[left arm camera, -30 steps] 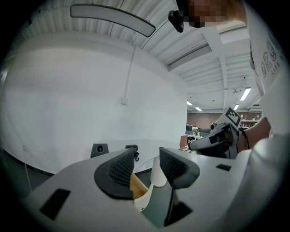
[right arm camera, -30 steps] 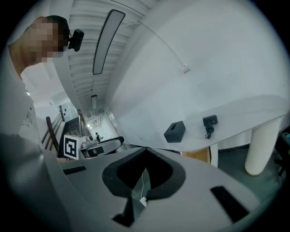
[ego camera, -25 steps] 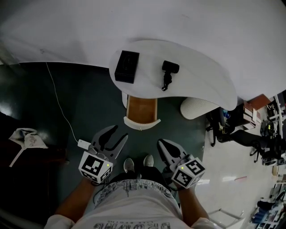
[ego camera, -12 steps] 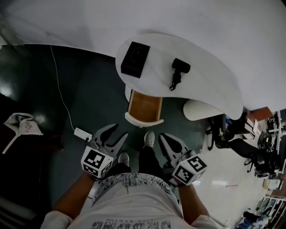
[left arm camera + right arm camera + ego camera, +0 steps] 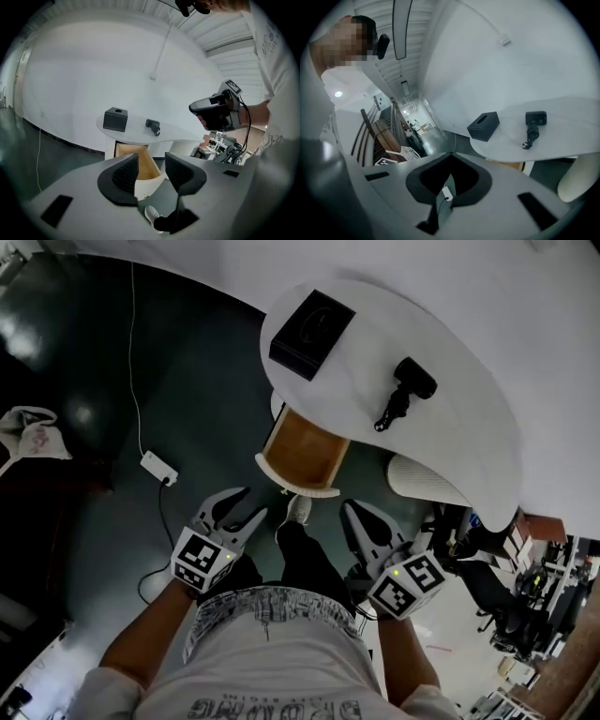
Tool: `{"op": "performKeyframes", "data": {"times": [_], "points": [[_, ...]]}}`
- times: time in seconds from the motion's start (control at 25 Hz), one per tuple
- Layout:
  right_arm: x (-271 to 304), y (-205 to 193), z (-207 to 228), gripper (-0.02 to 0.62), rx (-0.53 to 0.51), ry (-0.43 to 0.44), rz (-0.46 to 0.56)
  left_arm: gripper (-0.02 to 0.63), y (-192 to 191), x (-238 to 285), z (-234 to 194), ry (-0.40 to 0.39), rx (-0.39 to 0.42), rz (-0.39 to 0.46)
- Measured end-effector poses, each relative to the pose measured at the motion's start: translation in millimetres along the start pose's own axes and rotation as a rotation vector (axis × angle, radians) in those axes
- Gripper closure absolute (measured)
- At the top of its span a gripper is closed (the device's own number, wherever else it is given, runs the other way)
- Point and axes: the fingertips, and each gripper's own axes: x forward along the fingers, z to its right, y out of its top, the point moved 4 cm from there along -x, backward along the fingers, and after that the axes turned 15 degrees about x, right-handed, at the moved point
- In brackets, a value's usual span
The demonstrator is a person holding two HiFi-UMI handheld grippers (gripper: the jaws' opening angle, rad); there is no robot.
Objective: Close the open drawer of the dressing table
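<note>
Spreading across the head view, the dark green glossy floor (image 5: 187,381) carries a white, kidney-shaped desk (image 5: 459,352) that stands against a pale wall. Under the desk's left end, below the black box, the open drawer (image 5: 302,451) with a light wooden inside and a curved white front sticks out toward the person. Its front is just beyond the toe of a white sneaker (image 5: 298,509).

A white rounded stool (image 5: 427,479) sits partly under the desk's right side, near the drawer.

The person holds both tools low, short of the drawer and touching nothing. The left claw (image 5: 255,502) is released, its ribbed pads apart with nothing between them. In the left gripper view the drawer's white front and wooden inside show through that gap. The right claw (image 5: 352,512) is clenched, tips meeting, and grips nothing.

On the desk top, a black rectangular box with an oval slot (image 5: 311,328) lies at the left. A black handheld dryer-shaped device (image 5: 405,390) lies well apart from it to the right.

On the floor to the left, a small white power strip (image 5: 155,468) rests on a thin white cable.
</note>
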Motion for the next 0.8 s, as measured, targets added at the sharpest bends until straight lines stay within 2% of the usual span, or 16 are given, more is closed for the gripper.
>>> {"op": "performKeyframes", "data": {"times": [0.24, 0.48, 0.8], "points": [[31.2, 11.3, 45.8, 0.589, -0.006, 0.051, -0.125, 0.413, -43.7, 40.9, 4.2, 0.069, -0.042, -0.067], [58.8, 17.8, 77.6, 0.590, -0.034, 0.087, -0.253, 0.413, -97.8, 76.4, 14.0, 0.110, -0.134, -0.145], [76.9, 5.1, 106.1, 0.590, -0.056, 0.071, -0.330, 0.413, -169.2, 118.6, 27.3, 0.074, -0.167, -0.231]]}}
